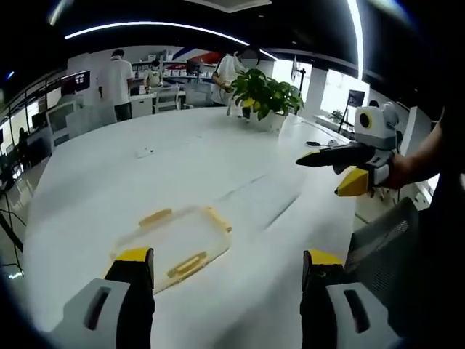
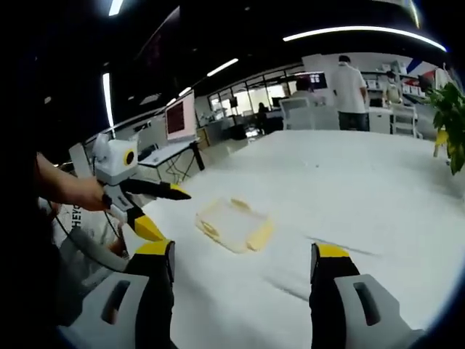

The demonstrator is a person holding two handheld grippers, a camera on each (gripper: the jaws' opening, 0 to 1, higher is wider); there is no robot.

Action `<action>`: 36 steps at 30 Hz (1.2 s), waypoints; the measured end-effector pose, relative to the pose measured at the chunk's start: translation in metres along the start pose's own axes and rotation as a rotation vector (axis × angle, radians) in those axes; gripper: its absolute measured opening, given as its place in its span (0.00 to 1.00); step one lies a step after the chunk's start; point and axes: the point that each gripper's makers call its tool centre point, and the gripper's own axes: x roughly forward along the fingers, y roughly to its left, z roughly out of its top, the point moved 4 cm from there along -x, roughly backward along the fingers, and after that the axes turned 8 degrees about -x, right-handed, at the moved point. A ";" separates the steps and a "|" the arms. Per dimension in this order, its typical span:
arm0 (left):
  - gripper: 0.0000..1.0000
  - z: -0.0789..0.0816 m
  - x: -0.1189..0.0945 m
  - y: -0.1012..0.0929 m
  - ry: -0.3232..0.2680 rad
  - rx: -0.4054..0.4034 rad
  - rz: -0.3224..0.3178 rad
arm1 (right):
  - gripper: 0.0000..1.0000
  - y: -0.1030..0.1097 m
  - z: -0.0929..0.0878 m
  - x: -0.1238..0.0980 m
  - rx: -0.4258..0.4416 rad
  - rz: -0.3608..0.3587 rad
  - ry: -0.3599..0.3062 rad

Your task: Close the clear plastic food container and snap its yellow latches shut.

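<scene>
On white table, lidded container lies between parted tools

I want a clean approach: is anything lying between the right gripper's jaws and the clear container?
No. In the right gripper view, just bare white table runs from the open right gripper to the container.

Left gripper view looks down over the white worktop from above its near edge, facing the potted plant. Right gripper view sits alongside, angled toward the office desks. Both take in the clear container, mid-distance; each also catches the opposite tool
</scene>
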 end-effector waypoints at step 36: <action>0.80 -0.010 0.000 0.055 0.109 0.106 0.033 | 0.75 -0.008 0.004 0.060 -0.201 0.173 0.114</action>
